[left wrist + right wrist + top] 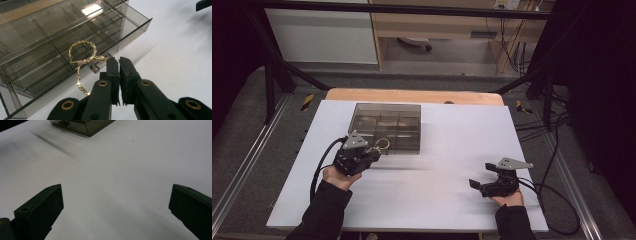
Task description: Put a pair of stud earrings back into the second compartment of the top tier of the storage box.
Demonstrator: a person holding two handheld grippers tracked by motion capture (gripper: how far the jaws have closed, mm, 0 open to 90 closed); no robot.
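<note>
Chain [83,56] of gold hangs pinched in my left gripper [117,62] beside the smoky organizer box [37,37], while my right gripper [116,202] gapes empty.

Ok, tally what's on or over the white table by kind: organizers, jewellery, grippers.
Smoky clear compartment box: 1
Gold chain, pinched at its end by the left gripper: 1
Grippers, the left gripper and the right gripper, whose jaws stand open: 2
Total: 4
</note>
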